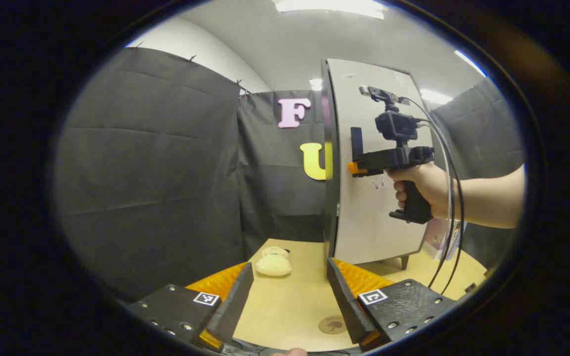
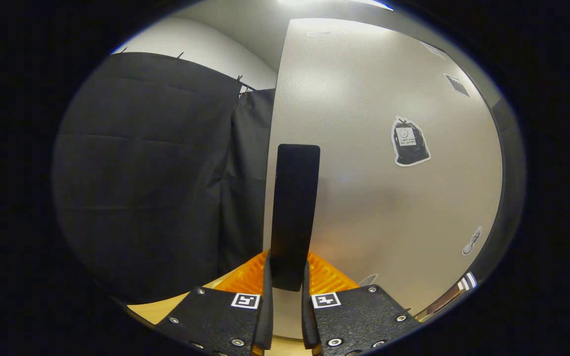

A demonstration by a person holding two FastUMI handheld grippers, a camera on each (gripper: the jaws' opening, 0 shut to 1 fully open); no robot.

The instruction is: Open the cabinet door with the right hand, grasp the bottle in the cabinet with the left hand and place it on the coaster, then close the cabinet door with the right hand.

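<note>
At centre frame of the right gripper view, the right tool (image 2: 285,282) is clamped on the door handle (image 2: 295,207), so opening the cabinet door (image 2: 379,148) is the step in hand and calls next for a swinging pull, while the left tool (image 1: 290,301) waits open-jawed over the bench (image 1: 290,306).

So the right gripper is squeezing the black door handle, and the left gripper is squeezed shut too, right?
Not quite. The right gripper does squeeze the black door handle, as the right gripper view shows. But the left gripper is open: in the left gripper view its fingers stand wide apart over the table, holding nothing.

Bare table (image 1: 290,306) lay ahead at twelve o'clock; the cabinet door (image 1: 379,217) blocked two o'clock, a plush toy (image 1: 274,264) sat at eleven.
</note>
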